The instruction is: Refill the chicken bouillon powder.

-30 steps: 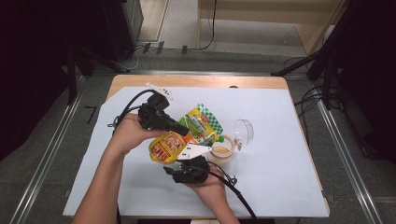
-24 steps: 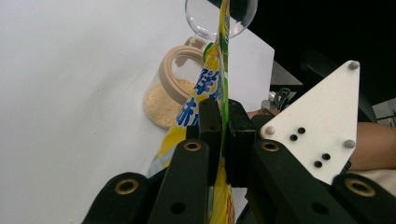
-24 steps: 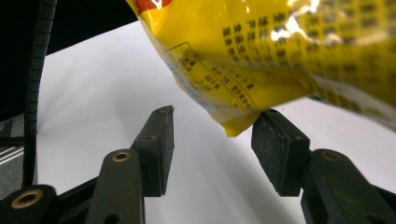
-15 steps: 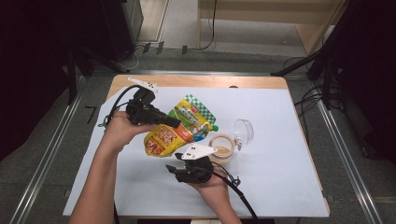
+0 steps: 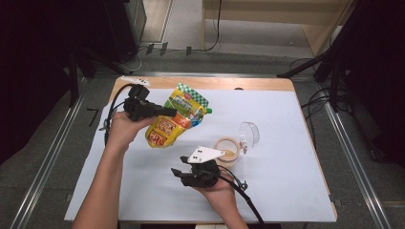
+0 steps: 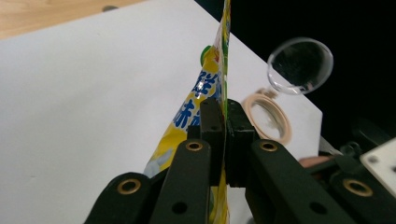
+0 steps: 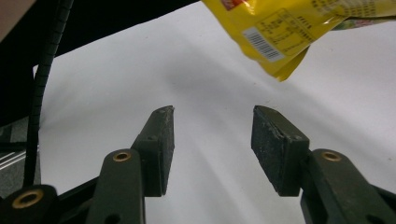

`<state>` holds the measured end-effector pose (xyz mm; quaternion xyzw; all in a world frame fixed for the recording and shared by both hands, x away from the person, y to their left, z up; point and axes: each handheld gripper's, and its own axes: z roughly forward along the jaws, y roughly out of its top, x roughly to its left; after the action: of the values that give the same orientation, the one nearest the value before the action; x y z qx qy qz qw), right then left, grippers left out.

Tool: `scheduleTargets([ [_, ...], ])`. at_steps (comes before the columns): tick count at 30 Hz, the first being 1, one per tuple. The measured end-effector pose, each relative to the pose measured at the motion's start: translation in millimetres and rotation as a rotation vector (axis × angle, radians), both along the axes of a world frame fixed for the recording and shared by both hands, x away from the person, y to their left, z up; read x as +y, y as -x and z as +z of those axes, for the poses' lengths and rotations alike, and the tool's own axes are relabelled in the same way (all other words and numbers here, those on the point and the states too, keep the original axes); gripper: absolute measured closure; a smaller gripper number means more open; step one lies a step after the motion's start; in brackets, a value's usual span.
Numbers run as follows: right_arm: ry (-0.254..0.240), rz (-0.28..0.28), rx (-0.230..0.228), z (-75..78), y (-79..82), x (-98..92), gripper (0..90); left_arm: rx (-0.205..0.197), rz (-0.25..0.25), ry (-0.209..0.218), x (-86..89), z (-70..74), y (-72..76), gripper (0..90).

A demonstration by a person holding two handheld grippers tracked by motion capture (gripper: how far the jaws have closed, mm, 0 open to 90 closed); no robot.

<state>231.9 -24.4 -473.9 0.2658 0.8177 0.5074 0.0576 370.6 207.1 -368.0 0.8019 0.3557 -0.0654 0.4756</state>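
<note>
My left gripper (image 5: 165,112) is clamped on the yellow pouch (image 5: 175,119), held above the table with its long axis slanting toward my gaping, empty right gripper (image 5: 177,172), the nearer free hand.

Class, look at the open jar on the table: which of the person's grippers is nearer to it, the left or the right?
The right. The right gripper sits just beside the jar, jaws open and empty. The left gripper is farther off across the table, clamped on the yellow pouch it holds up.
</note>
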Motion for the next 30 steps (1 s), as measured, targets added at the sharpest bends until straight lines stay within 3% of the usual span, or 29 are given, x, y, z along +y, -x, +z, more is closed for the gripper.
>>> scheduleTargets([
  [6,0.005,-0.003,-0.005,-0.1,-0.3,-3.2,50.5,-0.028,0.044,0.048,1.3,-20.2,-12.4,89.2],
  [11,-0.004,-0.008,0.002,2.1,-1.1,-8.6,50.6,0.018,0.057,0.014,-0.4,-38.5,-21.3,89.3],
  [12,0.001,0.0,-0.003,2.4,-1.2,-8.8,50.7,0.027,0.06,0.041,0.3,-40.7,-22.3,89.4],
  [13,0.006,0.007,-0.007,2.5,-1.1,-9.1,50.7,0.038,0.058,0.064,1.3,-41.7,-22.9,89.4],
  [19,0.038,0.048,0.001,4.7,-3.0,-17.5,50.7,0.008,0.071,0.022,3.2,-39.4,-19.0,89.3],
  [22,0.053,0.064,0.005,9.0,-6.9,-26.4,50.7,0.02,0.071,0.023,5.6,-39.3,-17.7,89.2],
  [24,0.052,0.066,0.017,11.9,-9.4,-32.2,50.6,0.031,0.078,0.024,6.3,-38.8,-17.0,89.1],
  [30,0.033,0.097,0.038,17.7,-15.1,-44.0,50.0,0.012,0.083,-0.026,7.5,-34.3,-9.2,88.4],
])
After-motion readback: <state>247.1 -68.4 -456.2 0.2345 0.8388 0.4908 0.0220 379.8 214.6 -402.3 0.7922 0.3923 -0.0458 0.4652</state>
